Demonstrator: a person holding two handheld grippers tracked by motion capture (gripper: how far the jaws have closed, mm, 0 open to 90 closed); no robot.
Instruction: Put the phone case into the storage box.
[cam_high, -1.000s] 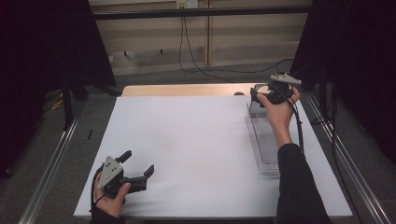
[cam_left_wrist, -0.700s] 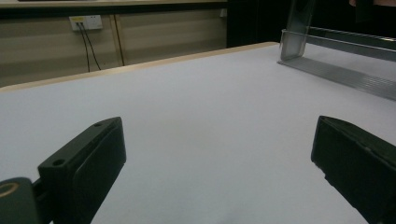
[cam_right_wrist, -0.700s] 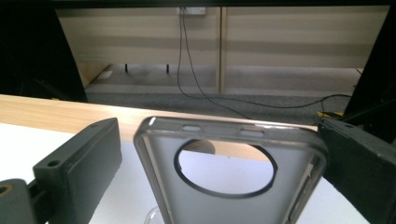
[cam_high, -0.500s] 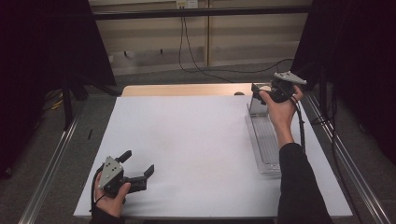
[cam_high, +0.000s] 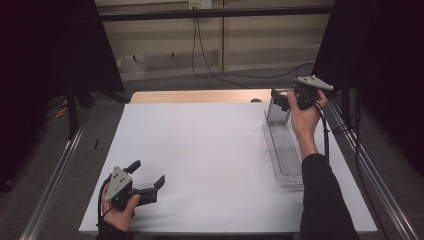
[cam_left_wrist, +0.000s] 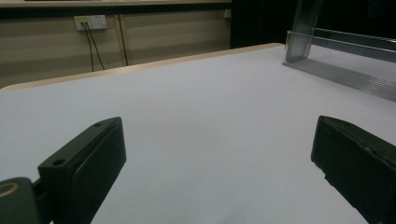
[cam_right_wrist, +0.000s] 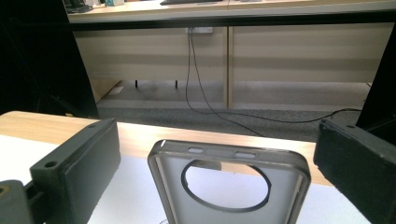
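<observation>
The right tongs (cam_high: 280, 100) are sitting at the far right corner of the table (cam_high: 210, 165), jaws spread wide, lined up on a translucent phone case (cam_right_wrist: 229, 182) that's standing upright at the far end of a clear ribbed tray (cam_high: 286, 155). Compared with a second ago the right hand (cam_high: 304, 117) has drifted a little farther out toward that corner, so the jaws are now bracketing the case from either side. In the right gripper view the case is sitting dead centre between the two black jaws with gaps on both sides, so nothing is clamped yet. My read: this is the lining-up step right before a squeeze, and the approach looks basically done.

The left tongs (cam_high: 150, 187) haven't budged at all: they're parked at the near left corner, resting on the table, jaws wide and holding nothing. Well apart from the case, so I'm guessing that hand is just waiting its turn.

Surface-wise, the table is wearing a plain white sheet, and a strip of bare wood (cam_high: 195, 96) is showing along the far edge. It's smooth, so the case might skate if it's nudged before the jaws close.

The room's dim: dark curtains (cam_high: 45, 60) on both sides, beige wall panels (cam_right_wrist: 289, 51) at the back, a wall socket (cam_left_wrist: 90, 22) with black cables (cam_right_wrist: 205, 100) trailing across a grey floor (cam_high: 165, 82).
</observation>
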